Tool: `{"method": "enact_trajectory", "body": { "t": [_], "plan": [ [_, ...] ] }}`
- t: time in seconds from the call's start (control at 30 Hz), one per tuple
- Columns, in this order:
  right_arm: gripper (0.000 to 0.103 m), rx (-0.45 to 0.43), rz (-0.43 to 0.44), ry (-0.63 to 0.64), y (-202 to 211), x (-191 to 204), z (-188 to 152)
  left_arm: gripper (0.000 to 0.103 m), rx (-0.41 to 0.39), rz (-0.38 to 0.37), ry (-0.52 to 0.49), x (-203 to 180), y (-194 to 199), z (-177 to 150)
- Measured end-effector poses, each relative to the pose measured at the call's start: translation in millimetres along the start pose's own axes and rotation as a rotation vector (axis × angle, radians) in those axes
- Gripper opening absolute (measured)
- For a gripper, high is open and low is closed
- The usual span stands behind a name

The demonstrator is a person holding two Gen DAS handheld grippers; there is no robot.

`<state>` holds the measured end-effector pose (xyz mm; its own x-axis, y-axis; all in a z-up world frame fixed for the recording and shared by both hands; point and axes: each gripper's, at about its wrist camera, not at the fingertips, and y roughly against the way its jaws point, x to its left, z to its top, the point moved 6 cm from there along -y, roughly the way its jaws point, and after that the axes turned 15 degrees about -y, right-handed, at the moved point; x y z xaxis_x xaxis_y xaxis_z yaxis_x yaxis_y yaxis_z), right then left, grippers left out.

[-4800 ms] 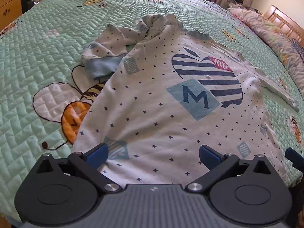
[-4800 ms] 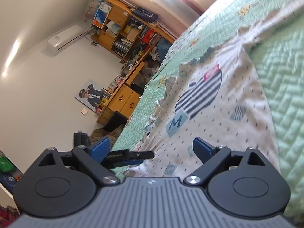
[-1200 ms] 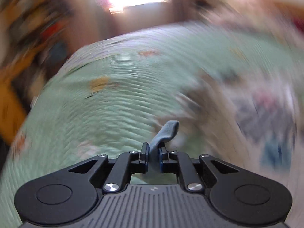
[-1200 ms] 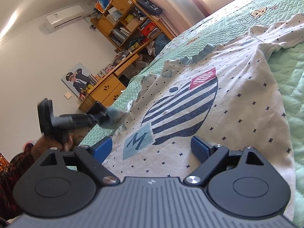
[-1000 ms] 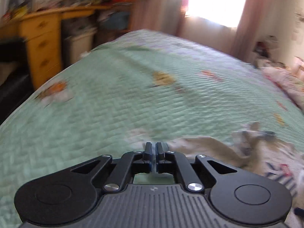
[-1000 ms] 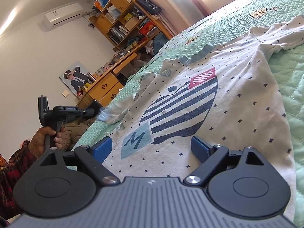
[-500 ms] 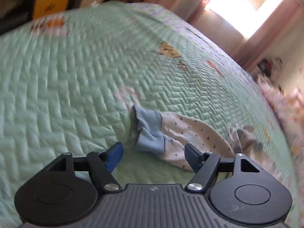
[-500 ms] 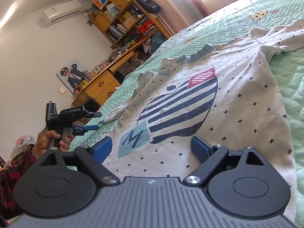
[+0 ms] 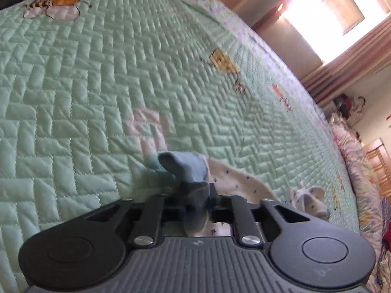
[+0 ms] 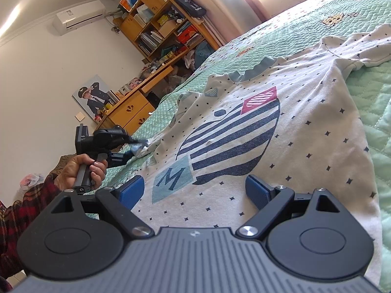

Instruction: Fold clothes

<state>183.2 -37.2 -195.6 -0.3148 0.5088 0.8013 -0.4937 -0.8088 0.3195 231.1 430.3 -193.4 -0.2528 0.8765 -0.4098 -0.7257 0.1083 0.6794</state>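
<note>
Green quilt — sleeve cuff pinched, left gripper.

We can read one clear mark: a dark capital "M" on the light-blue square patch printed on the white shirt. The pink patch above it carries white lettering too small for us to make out.

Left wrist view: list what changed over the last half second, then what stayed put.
The left tongs went from open beside the blue ribbed sleeve cuff to shut on it. The right tongs stayed open over the white star-dotted shirt, which lies unmoved on the green quilted bedspread.
</note>
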Motion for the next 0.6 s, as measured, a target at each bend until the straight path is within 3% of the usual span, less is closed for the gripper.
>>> {"method": "enact_trajectory", "body": {
  "t": [0.07,0.17,0.3,0.37,0.53,0.6],
  "plan": [
    [0.09,0.0,-0.001,0.0,-0.1,0.3,-0.3,0.013,-0.011,0.031,-0.106,-12.9,5.2,7.0],
    [0.09,0.001,-0.003,0.002,-0.3,0.4,-0.1,0.013,-0.115,0.075,-0.277,-41.0,35.6,32.7],
    [0.09,0.002,-0.008,0.004,-1.2,0.6,0.2,0.013,-0.277,0.113,-0.322,-46.9,87.1,81.7],
    [0.09,0.003,-0.01,0.006,-1.6,0.7,0.3,0.013,-0.279,0.152,-0.332,-38.4,93.7,99.9],
    [0.09,0.004,-0.014,0.007,-2.1,-0.4,0.5,0.013,-0.182,0.218,-0.319,-7.2,77.3,118.1],
    [0.09,0.004,-0.015,0.008,-2.4,-0.5,0.5,0.013,-0.205,0.226,-0.316,-4.2,82.5,125.1]
  ]
}}
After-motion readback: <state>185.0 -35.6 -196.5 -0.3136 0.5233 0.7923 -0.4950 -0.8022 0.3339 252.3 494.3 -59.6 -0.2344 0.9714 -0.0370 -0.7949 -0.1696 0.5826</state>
